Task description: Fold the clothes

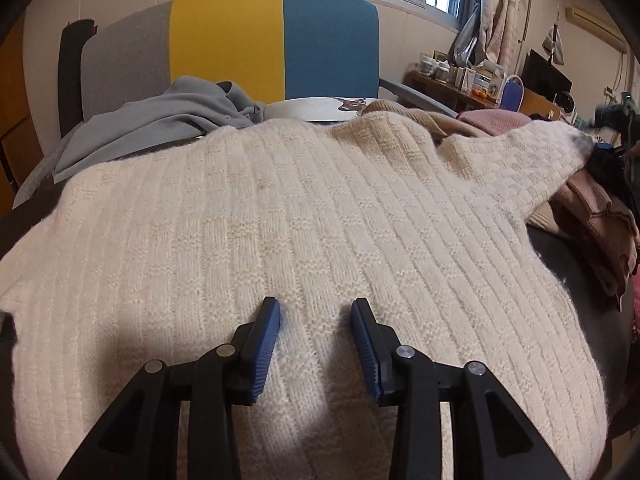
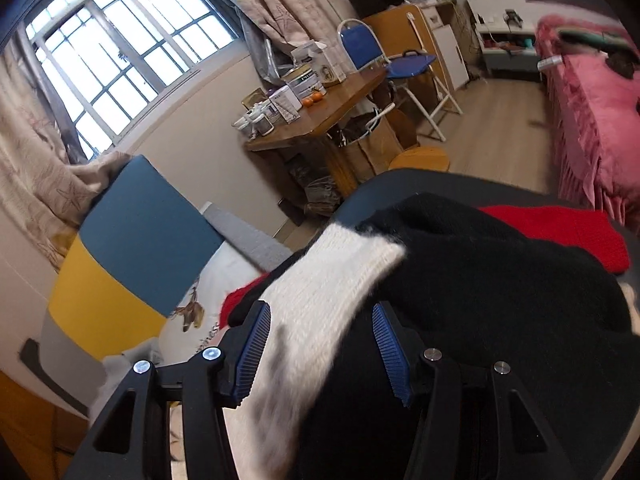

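Sweater (image 1: 304,208) lies flat on the table, sleeve (image 2: 320,300) trailing right over dark clothes (image 2: 480,280). Left gripper (image 1: 315,312) apart, over the body — nothing held. Right gripper (image 2: 320,320) straddles the sleeve — can't tell if clamped. Pinch cuff, fold across.

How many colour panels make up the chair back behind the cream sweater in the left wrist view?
3. A grey panel on the left, a yellow panel in the middle and a blue panel on the right. The chair's lower part is hidden behind clothes.
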Motion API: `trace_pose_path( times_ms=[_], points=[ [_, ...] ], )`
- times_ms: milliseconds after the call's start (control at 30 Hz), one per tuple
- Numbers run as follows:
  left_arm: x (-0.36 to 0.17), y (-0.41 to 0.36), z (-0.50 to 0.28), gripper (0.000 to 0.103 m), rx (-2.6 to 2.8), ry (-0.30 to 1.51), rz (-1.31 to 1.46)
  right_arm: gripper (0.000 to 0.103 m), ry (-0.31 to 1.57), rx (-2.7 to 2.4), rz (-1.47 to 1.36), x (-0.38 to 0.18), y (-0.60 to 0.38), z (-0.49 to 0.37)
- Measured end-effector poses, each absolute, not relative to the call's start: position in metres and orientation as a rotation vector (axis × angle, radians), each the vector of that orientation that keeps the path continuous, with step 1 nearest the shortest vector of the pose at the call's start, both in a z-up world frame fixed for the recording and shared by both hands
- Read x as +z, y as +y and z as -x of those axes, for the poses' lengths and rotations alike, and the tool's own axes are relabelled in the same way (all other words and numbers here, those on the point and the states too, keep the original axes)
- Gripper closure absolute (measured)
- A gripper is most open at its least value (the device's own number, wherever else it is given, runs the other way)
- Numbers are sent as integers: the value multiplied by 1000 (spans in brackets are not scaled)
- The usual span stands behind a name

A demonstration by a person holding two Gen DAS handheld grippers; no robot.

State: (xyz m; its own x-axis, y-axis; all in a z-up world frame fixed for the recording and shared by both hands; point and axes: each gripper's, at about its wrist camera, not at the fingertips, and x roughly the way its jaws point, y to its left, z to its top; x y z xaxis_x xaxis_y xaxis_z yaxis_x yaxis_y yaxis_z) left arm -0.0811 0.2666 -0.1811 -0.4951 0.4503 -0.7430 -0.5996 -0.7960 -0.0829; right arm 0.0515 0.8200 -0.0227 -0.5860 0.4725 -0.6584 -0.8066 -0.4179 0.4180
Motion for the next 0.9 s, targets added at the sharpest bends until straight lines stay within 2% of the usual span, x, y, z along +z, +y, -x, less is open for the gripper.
trace_pose_path(
  times_ms=[33, 67, 333, 467, 667, 900],
  points=[
    [-181, 266, 82, 65, 2273, 239, 1057, 82, 889, 2046, 598, -24, 820, -46],
    [-181, 265, 82, 65, 2270, 231, 1058, 95, 845, 2035, 619, -26, 820, -41],
    [-182, 262, 85, 63, 2249, 181, 1067, 95, 452, 2077, 668, -18, 783, -17],
    [-182, 263, 84, 63, 2249, 184, 1066, 95, 313, 2192, 678, -2, 749, 0],
    [-182, 262, 84, 63, 2242, 171, 1067, 95, 236, 2338, 706, 6, 696, 26],
    [-181, 261, 85, 62, 2236, 157, 1073, 95, 166, 2533, 811, -16, 603, 58]
  ],
)
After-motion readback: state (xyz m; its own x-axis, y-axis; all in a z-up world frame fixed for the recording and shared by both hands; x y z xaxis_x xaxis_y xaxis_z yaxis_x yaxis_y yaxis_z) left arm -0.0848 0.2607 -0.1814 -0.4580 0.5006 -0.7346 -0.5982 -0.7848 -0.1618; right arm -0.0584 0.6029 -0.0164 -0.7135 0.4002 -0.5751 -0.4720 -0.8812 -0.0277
